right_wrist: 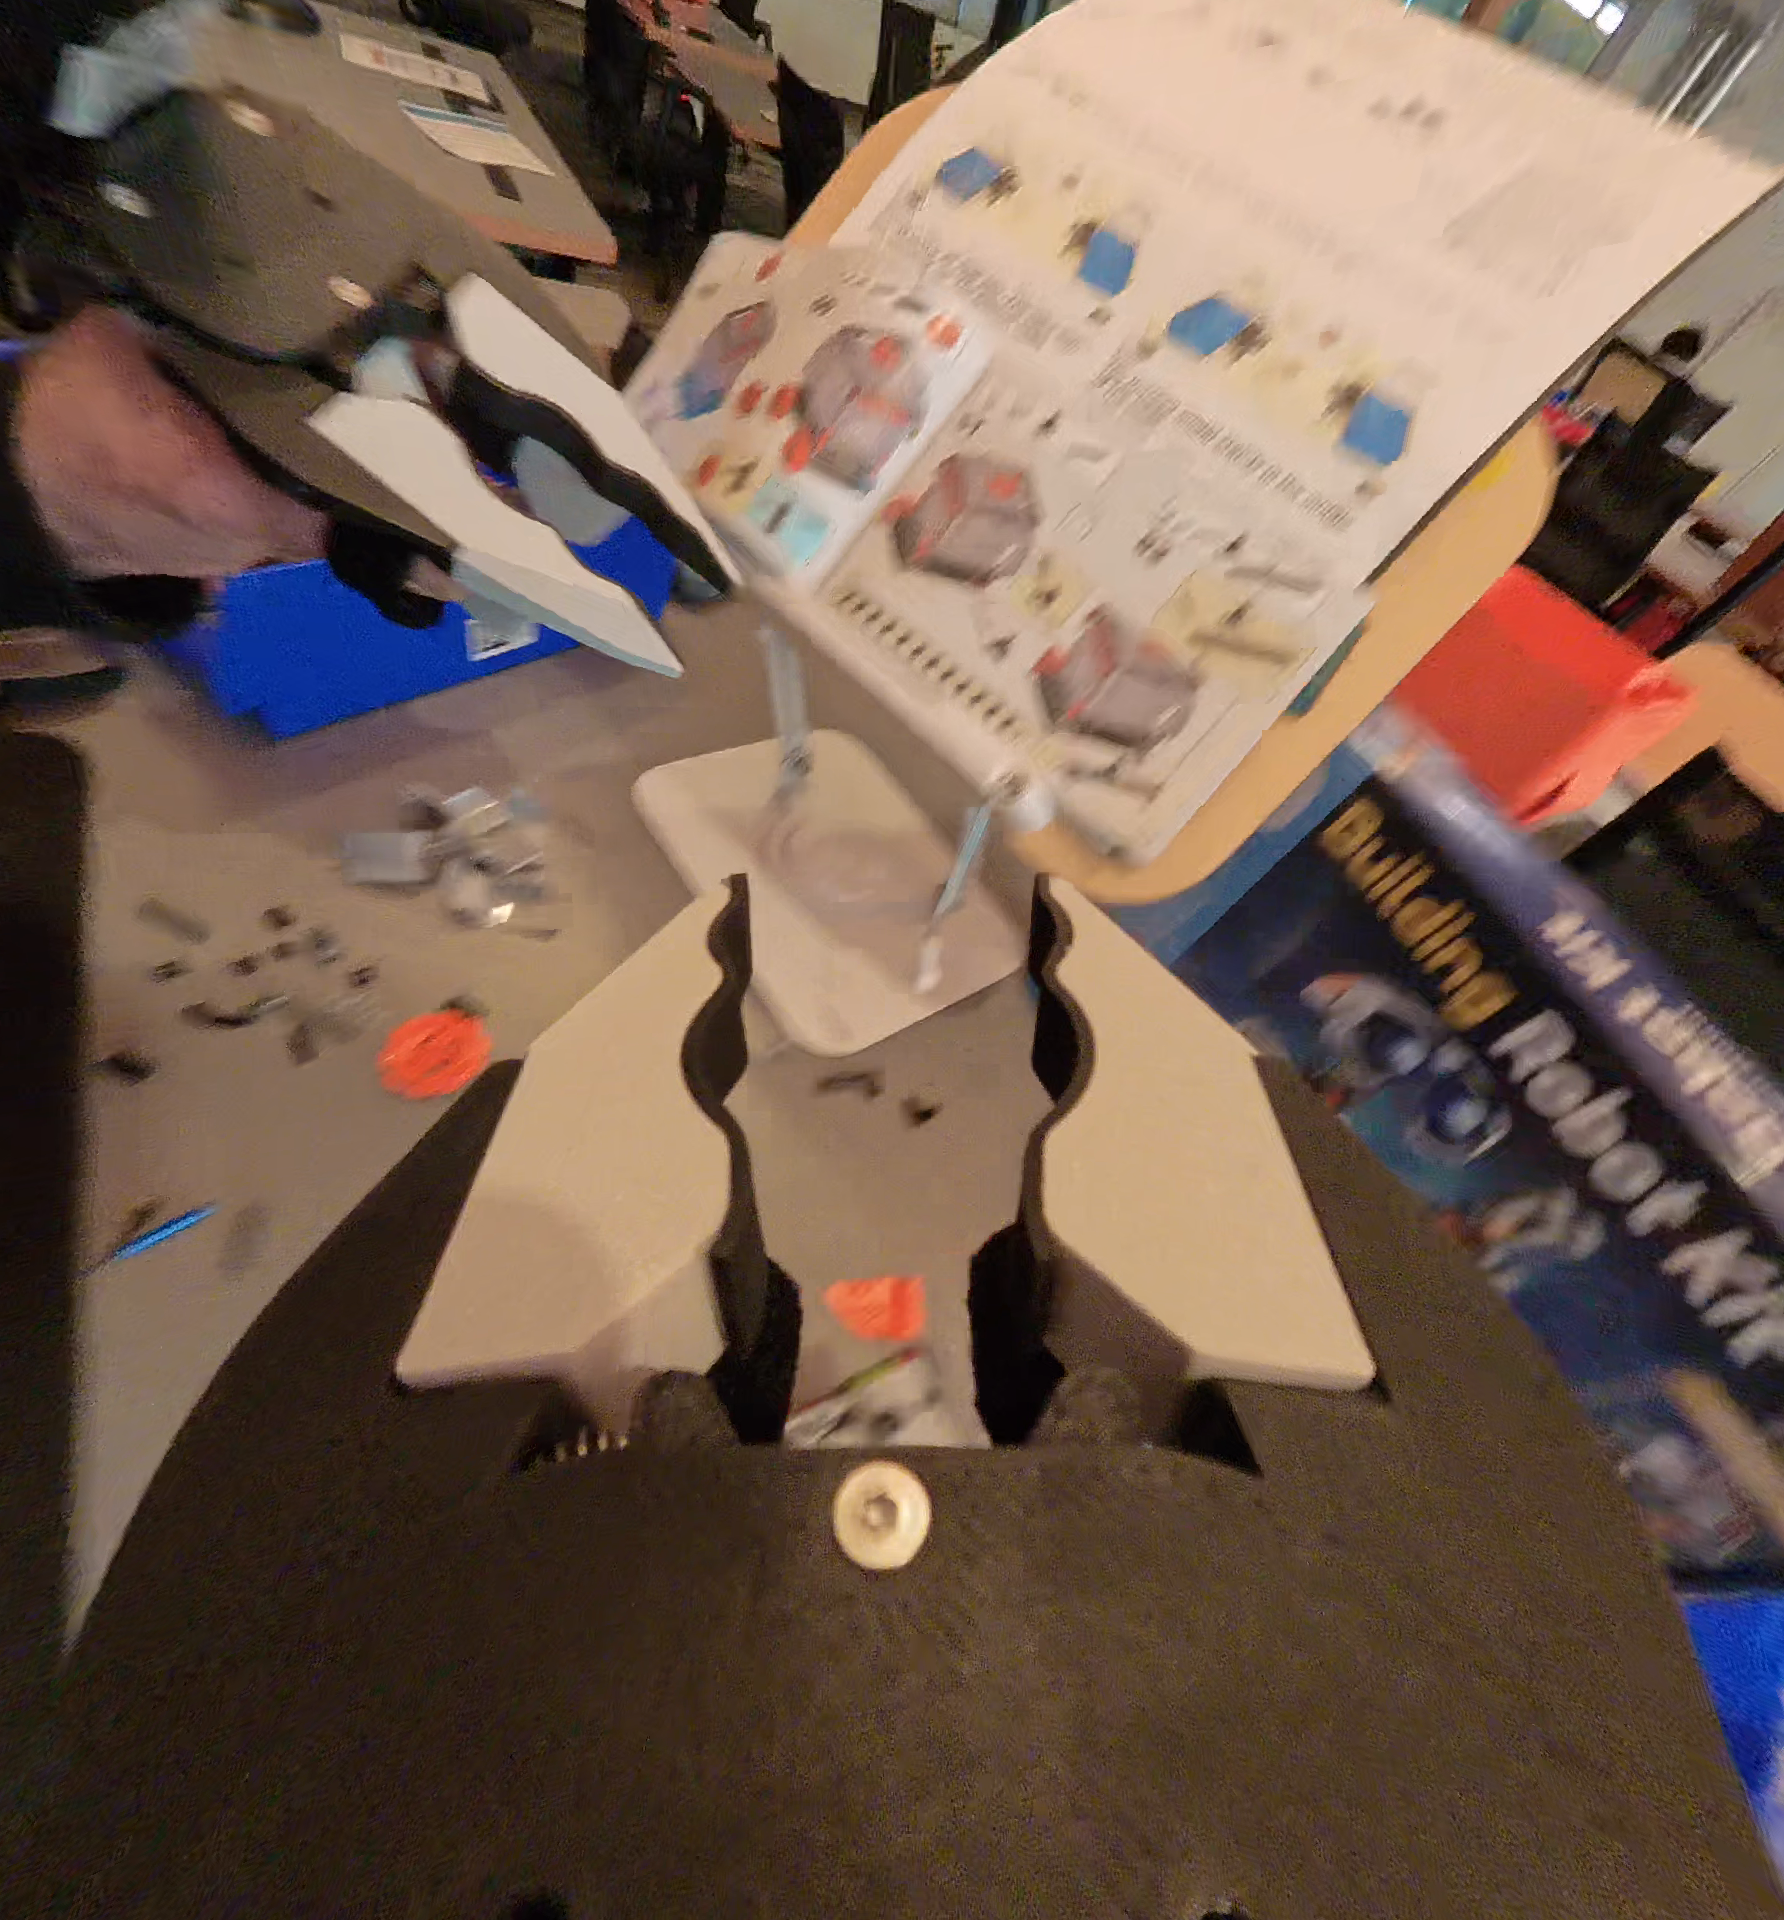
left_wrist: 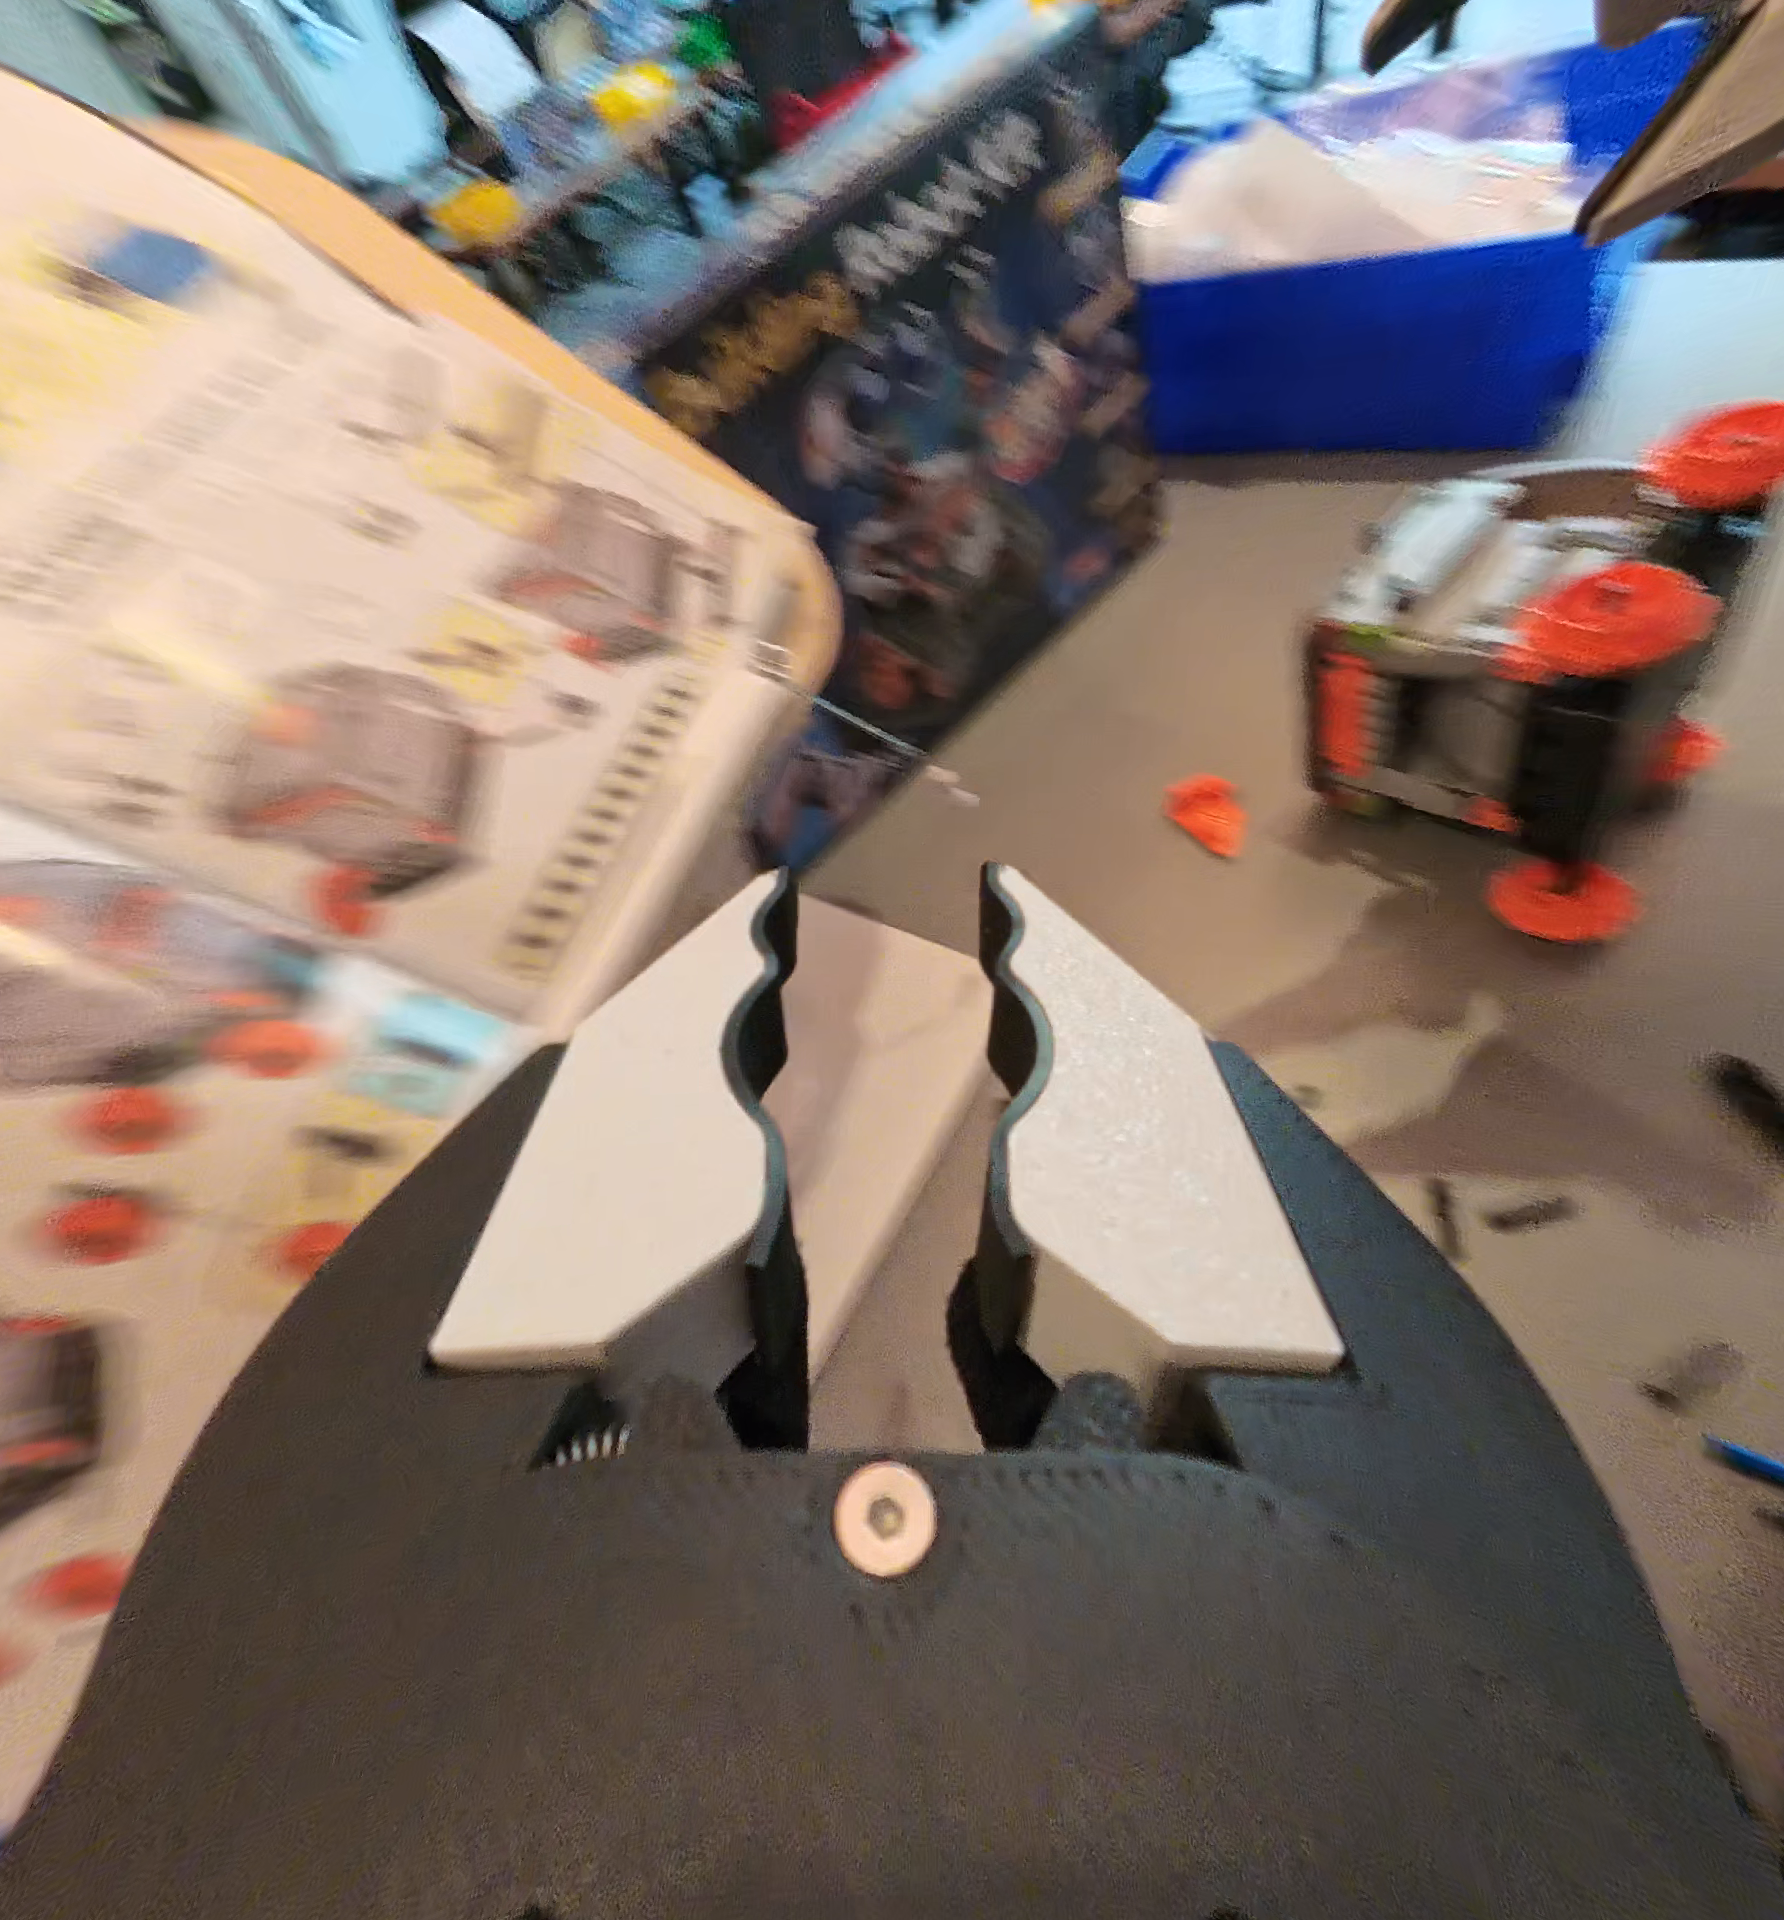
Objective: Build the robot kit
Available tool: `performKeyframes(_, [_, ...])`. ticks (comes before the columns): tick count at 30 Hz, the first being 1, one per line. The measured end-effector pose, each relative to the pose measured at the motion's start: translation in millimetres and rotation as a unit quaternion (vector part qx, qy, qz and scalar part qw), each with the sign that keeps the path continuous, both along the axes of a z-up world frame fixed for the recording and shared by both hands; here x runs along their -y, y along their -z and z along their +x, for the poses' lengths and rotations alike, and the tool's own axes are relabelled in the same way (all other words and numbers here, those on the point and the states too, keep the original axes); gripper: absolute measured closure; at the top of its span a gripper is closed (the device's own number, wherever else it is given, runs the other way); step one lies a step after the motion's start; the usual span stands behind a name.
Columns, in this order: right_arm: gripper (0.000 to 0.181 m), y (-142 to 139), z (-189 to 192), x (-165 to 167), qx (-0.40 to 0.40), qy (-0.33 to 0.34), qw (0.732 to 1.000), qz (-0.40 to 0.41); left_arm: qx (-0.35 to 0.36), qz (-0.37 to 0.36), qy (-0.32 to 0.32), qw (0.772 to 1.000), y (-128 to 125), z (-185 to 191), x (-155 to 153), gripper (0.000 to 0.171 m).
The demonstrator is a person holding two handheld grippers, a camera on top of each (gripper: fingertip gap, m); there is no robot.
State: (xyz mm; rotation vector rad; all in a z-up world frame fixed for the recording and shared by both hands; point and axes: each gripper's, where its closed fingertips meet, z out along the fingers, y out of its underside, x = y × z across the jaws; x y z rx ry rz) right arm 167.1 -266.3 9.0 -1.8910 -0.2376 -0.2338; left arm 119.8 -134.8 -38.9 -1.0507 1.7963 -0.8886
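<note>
My left gripper (left_wrist: 888, 883) is open and empty, held above the grey table, with its left finger close beside the printed instruction sheet (left_wrist: 327, 644). It also shows in the right wrist view (right_wrist: 701, 623), held by a hand, with its tips next to the sheet's left edge. My right gripper (right_wrist: 888, 894) is open and empty, pointing at the white base (right_wrist: 846, 935) of the stand that holds the sheet (right_wrist: 1075, 468). A small orange piece (right_wrist: 875, 1304) lies on the table under its fingers. Both views are motion-blurred.
A partly built vehicle with orange wheels (left_wrist: 1522, 686) stands at the right, an orange piece (left_wrist: 1205, 816) near it. A dark kit box (right_wrist: 1490, 1143), a blue bin (right_wrist: 400, 644), a loose orange wheel (right_wrist: 434, 1051) and several small dark parts (right_wrist: 244, 987) lie around. Some 15 cm of space lies between my two pairs of fingers. Between my left fingertips and the loose orange wheel (right_wrist: 434, 1051) there is roughly 20 cm.
</note>
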Motion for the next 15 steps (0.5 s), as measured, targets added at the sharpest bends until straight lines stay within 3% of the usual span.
performKeyframes(3, [0.124, -21, 42, -56, 0.04, -0.006, 0.999, 0.003, 0.026, 0.034, -0.076, 0.996, -27, 16, -51, 0.136])
performKeyframes(6, [0.122, -25, 83, -110, 0.098, 0.004, 0.995, 0.002, 0.018, 0.033, -0.129, 0.991, -26, 25, -88, 0.134])
performKeyframes(8, [0.115, -22, 101, -140, 0.09, 0.0, 0.996, 0.005, 0.015, 0.038, -0.155, 0.987, -22, 27, -105, 0.134])
performKeyframes(11, [0.112, -5, 126, -170, 0.097, 0.014, 0.995, -0.016, 0.016, 0.013, -0.157, 0.987, -11, 29, -113, 0.134])
performKeyframes(15, [0.119, 10, 134, -185, 0.104, 0.01, 0.994, -0.022, 0.028, 0.009, -0.151, 0.988, -10, 28, -114, 0.137])
